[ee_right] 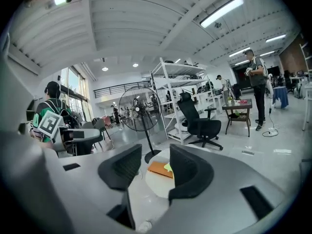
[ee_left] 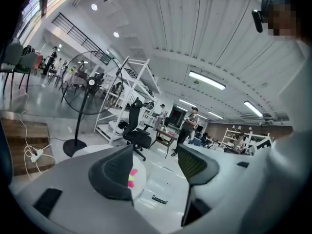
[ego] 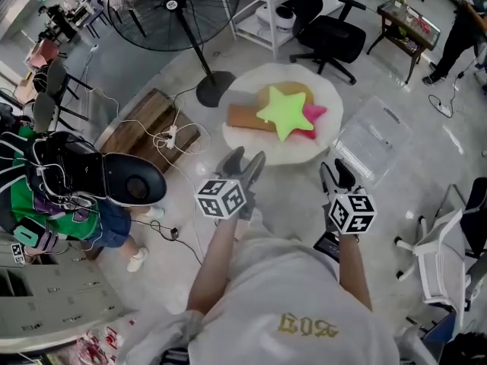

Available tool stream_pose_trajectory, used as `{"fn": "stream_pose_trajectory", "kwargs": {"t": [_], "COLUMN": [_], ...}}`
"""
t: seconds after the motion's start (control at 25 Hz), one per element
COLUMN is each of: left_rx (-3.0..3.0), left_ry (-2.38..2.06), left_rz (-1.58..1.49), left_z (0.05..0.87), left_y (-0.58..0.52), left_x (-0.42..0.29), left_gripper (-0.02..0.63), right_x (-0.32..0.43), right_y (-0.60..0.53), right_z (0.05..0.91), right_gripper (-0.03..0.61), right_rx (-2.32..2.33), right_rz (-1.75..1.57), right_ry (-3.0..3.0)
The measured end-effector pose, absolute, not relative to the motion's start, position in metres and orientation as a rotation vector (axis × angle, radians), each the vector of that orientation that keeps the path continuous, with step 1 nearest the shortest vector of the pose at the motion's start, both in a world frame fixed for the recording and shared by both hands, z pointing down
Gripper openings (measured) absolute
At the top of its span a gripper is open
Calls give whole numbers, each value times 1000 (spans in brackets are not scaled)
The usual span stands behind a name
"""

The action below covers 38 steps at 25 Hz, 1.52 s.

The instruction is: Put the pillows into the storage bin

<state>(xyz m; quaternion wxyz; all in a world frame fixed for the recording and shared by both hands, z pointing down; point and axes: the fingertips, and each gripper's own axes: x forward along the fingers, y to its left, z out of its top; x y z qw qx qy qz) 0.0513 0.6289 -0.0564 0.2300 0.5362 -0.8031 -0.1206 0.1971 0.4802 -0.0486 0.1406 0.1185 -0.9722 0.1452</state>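
The left gripper (ego: 243,160) is held level over the floor with its jaws moderately apart and nothing between them. In the left gripper view (ee_left: 156,167) only bare floor and a sliver of pink and yellow-green show past the left jaw. The right gripper (ego: 335,173) is beside it, a little nearer the person. Its jaws stand at a narrower gap and are also empty. In the right gripper view (ee_right: 156,165) the gap frames the orange pillow (ee_right: 160,168).

Ahead of both grippers, and apart from them, a round white rug (ego: 251,147) lies on the floor with the three pillows on it. The yellow-green star pillow (ego: 285,111) lies on top in the middle. The pink star pillow (ego: 313,115) juts out from under its right side, and the orange pillow lies flat to its left, partly under it.

The clear storage bin (ego: 371,139) stands on the floor just right of the rug, ahead and to the right of the right gripper.

Beyond the rug stand a pedestal fan (ego: 173,2) and a black office chair (ego: 329,36).
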Motion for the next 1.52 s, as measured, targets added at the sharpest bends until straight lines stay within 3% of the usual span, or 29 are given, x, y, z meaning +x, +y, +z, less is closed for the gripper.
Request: {"fn": "stream_pose_trajectory", "kwargs": {"t": [0.08, 0.2, 0.88, 1.16, 1.52], "left_rx": [1484, 1466, 1459, 1448, 1467], "left_ry": [-2206, -2208, -2188, -2150, -2046], "left_rz": [-316, -290, -345, -332, -282], "left_z": [-55, -50, -35, 4, 34], "left_y": [627, 630, 565, 506, 417], "left_x": [55, 60, 19, -77, -249], "left_gripper": [324, 356, 357, 357, 353], "right_x": [201, 209, 187, 94, -102], "right_y": [477, 475, 402, 347, 273], "right_z": [-47, -43, -31, 5, 14], "right_gripper": [202, 199, 230, 227, 229], "right_rx": [354, 372, 434, 439, 379], "right_rz": [433, 434, 427, 446, 404], "right_ry": [-2800, -2793, -2773, -2721, -2672]}}
